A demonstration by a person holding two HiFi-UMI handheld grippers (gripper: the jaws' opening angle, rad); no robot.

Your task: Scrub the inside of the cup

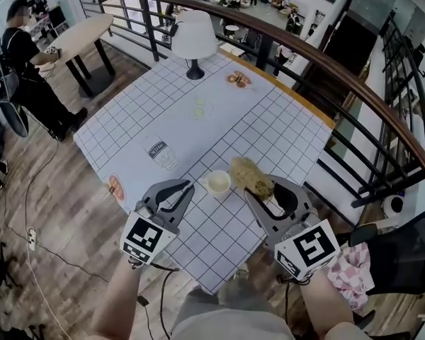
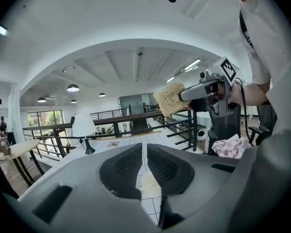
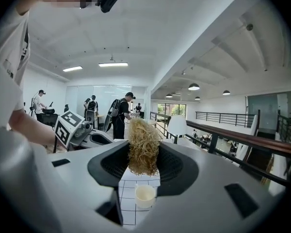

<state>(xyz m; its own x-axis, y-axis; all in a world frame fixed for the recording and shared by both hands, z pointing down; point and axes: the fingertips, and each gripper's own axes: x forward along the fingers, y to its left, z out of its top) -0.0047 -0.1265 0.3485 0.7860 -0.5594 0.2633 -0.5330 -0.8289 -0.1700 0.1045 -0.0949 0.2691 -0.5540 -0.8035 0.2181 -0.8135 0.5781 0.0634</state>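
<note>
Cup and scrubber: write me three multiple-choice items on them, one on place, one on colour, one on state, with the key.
1. Where is the cup?
A. On the gridded table, near the person's edge.
B. On the floor.
C. On a chair.

2. What colour is the cup?
A. Blue.
B. Black.
C. Cream-white.

3. What is the right gripper doing?
A. Standing open and empty.
B. Shut on the fibrous scrubber.
C. Shut on the cup.

Key: 1 A, the head view shows it standing on the gridded table; 2 C, it looks pale cream in the head view and the right gripper view; 3 B, the right gripper view shows the jaws pressing on the scrubber.
</note>
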